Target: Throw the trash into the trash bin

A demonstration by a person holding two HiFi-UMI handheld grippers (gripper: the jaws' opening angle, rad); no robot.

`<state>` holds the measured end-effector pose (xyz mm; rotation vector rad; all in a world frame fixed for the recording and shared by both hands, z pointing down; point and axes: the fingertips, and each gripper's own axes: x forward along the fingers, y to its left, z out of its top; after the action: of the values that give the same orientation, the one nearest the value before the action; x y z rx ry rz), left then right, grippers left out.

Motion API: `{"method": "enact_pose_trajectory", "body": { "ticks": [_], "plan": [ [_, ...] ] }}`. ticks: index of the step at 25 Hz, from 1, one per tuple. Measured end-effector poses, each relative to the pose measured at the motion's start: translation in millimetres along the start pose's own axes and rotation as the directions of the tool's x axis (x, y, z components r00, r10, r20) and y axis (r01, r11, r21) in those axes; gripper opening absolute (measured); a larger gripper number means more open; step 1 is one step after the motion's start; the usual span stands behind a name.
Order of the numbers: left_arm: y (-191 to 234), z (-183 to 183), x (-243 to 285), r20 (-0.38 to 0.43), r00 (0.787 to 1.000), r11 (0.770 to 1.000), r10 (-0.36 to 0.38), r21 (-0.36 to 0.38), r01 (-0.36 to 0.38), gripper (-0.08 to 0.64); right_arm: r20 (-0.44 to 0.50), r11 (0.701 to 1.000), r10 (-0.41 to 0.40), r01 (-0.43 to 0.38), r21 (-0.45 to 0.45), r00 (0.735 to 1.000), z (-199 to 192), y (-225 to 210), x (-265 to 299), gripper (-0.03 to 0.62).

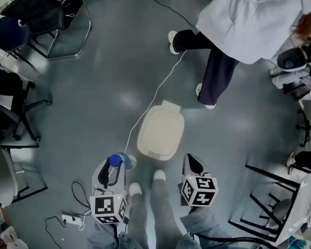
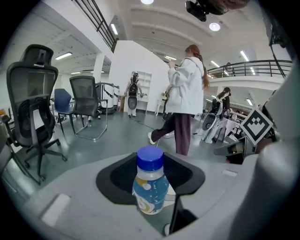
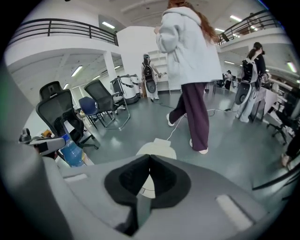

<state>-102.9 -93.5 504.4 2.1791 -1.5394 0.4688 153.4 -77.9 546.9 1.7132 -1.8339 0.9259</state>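
Note:
A small bottle (image 2: 150, 186) with a blue cap and blue-yellow label stands upright between the jaws of my left gripper (image 2: 151, 174), which is shut on it. In the head view the bottle (image 1: 116, 160) hangs just left of the cream, lidded trash bin (image 1: 160, 132), with the left gripper (image 1: 114, 166) low over the floor. My right gripper (image 1: 191, 165) is at the bin's near right side, shut with nothing in it. In the right gripper view its pad tips (image 3: 150, 155) meet, and the bin (image 3: 157, 150) lies right beyond them.
A person in a white coat and dark trousers (image 1: 229, 34) stands past the bin. A white cable (image 1: 159, 87) runs across the floor to it. Office chairs (image 1: 15, 35) line the left, a black frame chair (image 1: 273, 193) stands right, and a power strip (image 1: 72, 219) lies near left.

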Motion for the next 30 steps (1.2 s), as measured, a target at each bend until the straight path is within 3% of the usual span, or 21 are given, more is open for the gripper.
{"method": "enact_pose_trajectory", "body": {
  "ticks": [5, 9, 18, 30],
  "plan": [
    [15.1, -60.5, 9.7, -0.057, 0.998, 1.0, 0.02, -0.019, -0.021, 0.184, -0.071, 1.0, 0.005, -0.005, 0.004, 0.997, -58.4, 1.4, 27.5, 0.003],
    [19.6, -88.0, 15.9, -0.073, 0.997, 1.0, 0.013, -0.027, -0.015, 0.184, -0.1, 1.0, -0.001, 0.001, 0.005, 0.995, -86.5, 0.3, 40.2, 0.003],
    [31.8, -107.9, 13.3, -0.067, 0.997, 0.999, 0.029, -0.019, -0.03, 0.184, -0.132, 0.999, 0.018, -0.023, -0.038, 0.991, -113.4, 16.0, 67.3, 0.003],
    [81.8, -133.1, -2.2, -0.08, 0.987, 0.988, 0.139, -0.057, -0.143, 0.184, -0.166, 0.996, 0.035, -0.048, -0.079, 0.985, -136.1, 42.1, 121.5, 0.003]
  ]
}}
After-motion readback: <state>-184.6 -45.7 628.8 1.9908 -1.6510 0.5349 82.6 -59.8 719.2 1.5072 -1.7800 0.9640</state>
